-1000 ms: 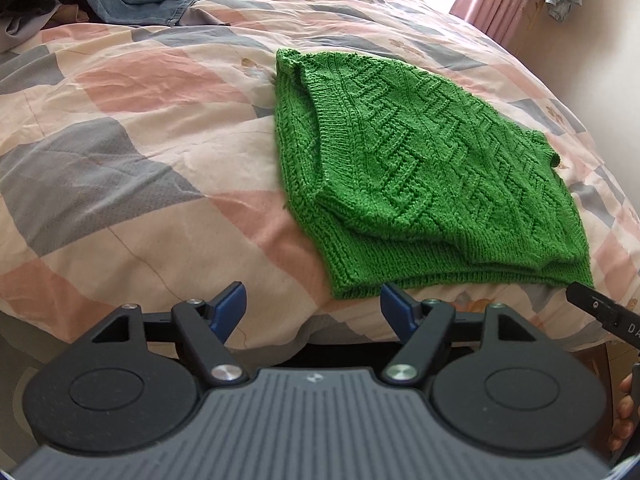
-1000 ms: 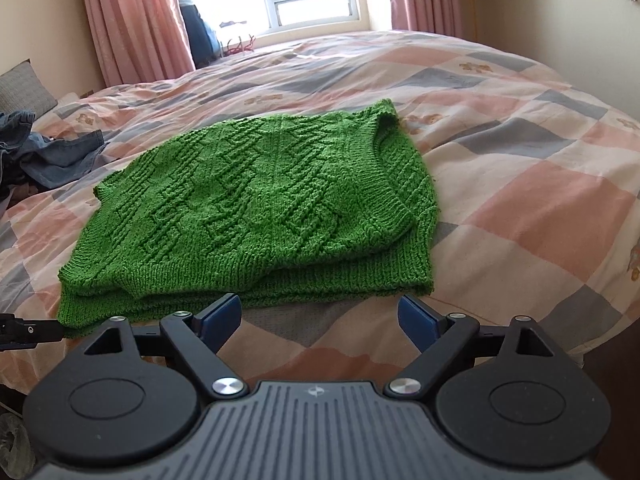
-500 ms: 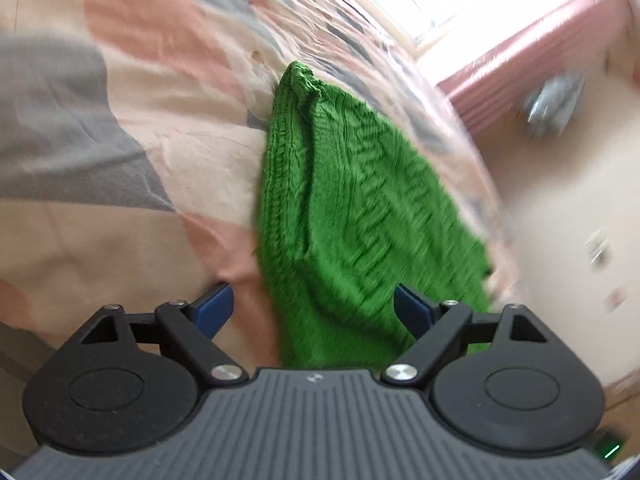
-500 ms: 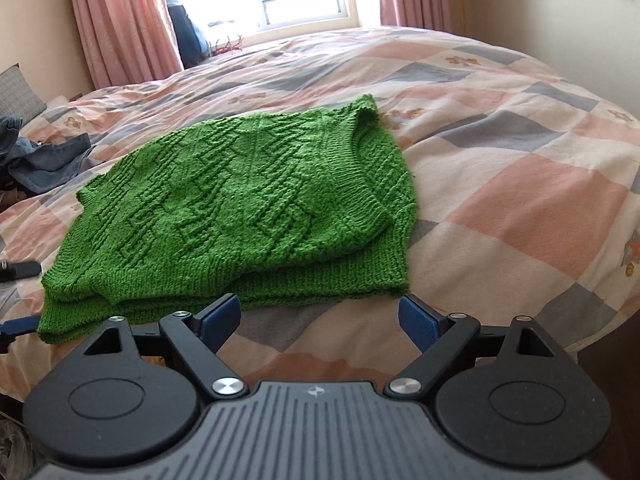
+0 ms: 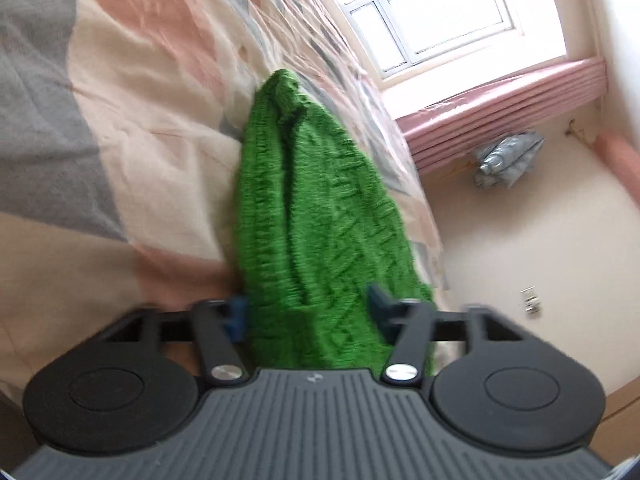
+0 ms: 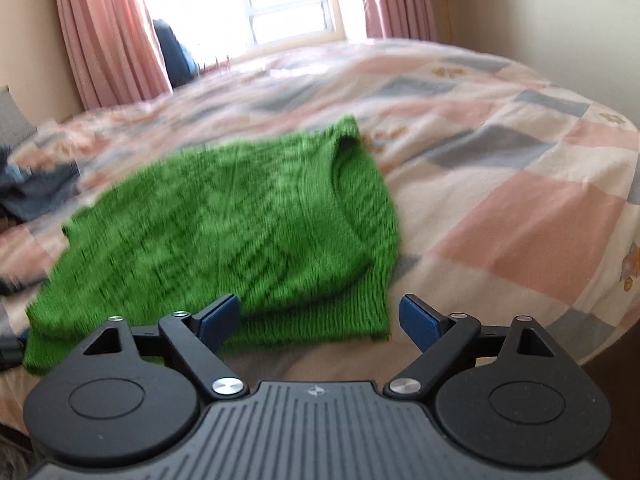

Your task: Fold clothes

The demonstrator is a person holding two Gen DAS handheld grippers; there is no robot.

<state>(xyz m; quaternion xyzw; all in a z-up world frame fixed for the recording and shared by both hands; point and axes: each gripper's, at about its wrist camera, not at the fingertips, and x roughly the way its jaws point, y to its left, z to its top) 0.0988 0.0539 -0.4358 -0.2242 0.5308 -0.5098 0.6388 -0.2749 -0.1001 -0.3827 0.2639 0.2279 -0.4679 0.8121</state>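
Note:
A green knitted sweater lies folded on the patchwork quilt. In the left wrist view the picture is rolled sideways, and the sweater runs away from me as a long strip. My left gripper is open, its blue pads on either side of the sweater's near end, with the knit filling the gap between them. My right gripper is open at the near hem. Its left pad is over the hem and its right pad is over bare quilt beyond the corner.
Crumpled blue denim clothes lie at the far left of the bed. Pink curtains flank a bright window. The bed edge drops to the floor at the right. A cream wall stands beside the bed.
My left gripper has rolled over and moved onto the sweater's end, its fingers now closer together around the knit. My right gripper has moved up to the near hem and stays open.

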